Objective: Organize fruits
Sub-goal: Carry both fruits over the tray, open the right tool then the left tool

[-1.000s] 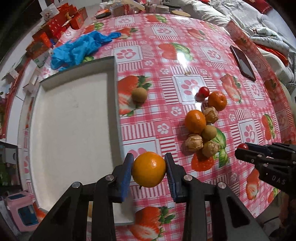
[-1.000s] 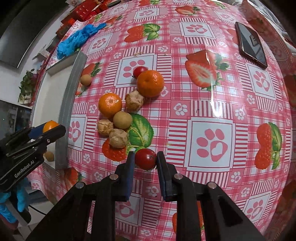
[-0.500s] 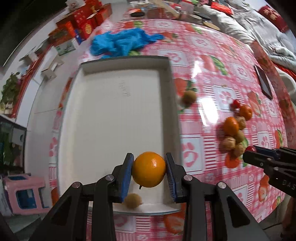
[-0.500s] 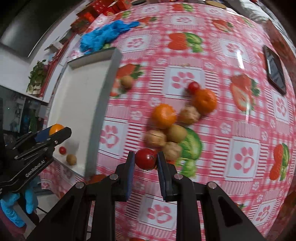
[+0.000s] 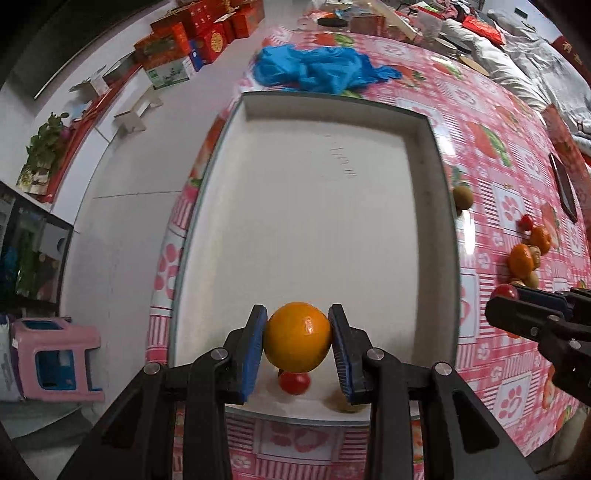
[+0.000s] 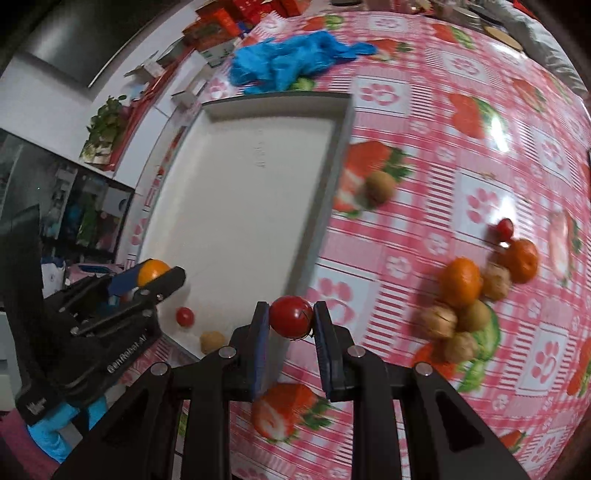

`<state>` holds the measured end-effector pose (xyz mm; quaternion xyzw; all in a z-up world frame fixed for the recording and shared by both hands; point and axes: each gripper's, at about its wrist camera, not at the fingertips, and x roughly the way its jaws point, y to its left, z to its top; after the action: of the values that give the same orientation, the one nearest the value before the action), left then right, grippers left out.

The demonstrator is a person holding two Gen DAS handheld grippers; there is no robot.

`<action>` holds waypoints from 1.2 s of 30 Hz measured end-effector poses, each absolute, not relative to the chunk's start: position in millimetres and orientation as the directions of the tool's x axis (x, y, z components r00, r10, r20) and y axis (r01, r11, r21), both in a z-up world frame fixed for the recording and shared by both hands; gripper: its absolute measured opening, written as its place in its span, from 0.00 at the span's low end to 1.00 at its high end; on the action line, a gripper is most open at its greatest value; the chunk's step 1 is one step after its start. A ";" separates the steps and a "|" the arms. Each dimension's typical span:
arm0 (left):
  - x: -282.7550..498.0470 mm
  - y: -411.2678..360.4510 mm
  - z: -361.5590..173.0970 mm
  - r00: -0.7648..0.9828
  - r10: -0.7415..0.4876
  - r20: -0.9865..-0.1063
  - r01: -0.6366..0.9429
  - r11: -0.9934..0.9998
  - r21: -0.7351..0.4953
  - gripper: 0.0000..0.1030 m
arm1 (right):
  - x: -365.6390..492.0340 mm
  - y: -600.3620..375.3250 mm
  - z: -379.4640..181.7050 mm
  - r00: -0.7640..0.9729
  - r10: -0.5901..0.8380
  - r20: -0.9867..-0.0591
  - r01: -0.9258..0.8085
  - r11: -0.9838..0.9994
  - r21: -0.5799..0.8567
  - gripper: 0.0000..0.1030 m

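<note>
left gripper: clamps glossy round orange, lower centre
right gripper: clamps shiny red tomato, lower centre

The counter carries a glossy pink-and-white checked cloth printed with strawberries and paw marks. The floor beside it is pale and tiled. Red cartons stand stacked along the far edge of the floor. A pink plastic stool stands at lower left. A potted green plant stands near a dark cabinet. Grey bedding lies at upper right.
</note>
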<state>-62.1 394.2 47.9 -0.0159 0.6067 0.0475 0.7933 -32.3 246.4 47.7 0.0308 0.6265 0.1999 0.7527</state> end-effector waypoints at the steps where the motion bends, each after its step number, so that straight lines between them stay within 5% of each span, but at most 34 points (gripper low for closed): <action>1: -61.3 397.4 46.5 0.258 0.058 -0.964 -0.101 0.994 0.032 0.35 | -30.6 250.9 46.0 0.131 0.341 -0.931 -0.264 0.917 0.299 0.25; 22: -61.7 404.9 20.0 0.190 0.068 -0.979 -0.125 0.991 0.044 0.35 | -18.3 292.5 4.7 0.029 0.298 -0.954 -0.313 0.909 0.274 0.27; 27: -62.3 399.4 23.4 0.207 0.069 -0.976 -0.094 0.994 0.051 0.37 | -18.8 295.7 3.6 0.013 0.331 -0.944 -0.323 0.895 0.309 0.54; 29: -63.7 403.2 23.3 0.201 0.098 -0.975 -0.114 0.991 0.076 0.63 | -19.8 298.4 5.2 0.027 0.321 -0.947 -0.329 0.897 0.295 0.54; 30: -65.3 406.5 24.5 0.204 0.104 -0.973 -0.126 0.989 0.079 0.68 | -19.3 297.7 5.8 0.027 0.327 -0.945 -0.326 0.896 0.301 0.56; 36: -65.5 415.2 30.3 0.205 0.114 -0.972 -0.145 0.986 0.085 0.69 | -19.4 295.5 17.6 0.047 0.357 -0.933 -0.333 0.886 0.323 0.79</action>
<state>-65.5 415.2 30.3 -0.0126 0.6250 0.0835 0.7761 -19.4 295.5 17.6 0.0093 0.6479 0.2386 0.7233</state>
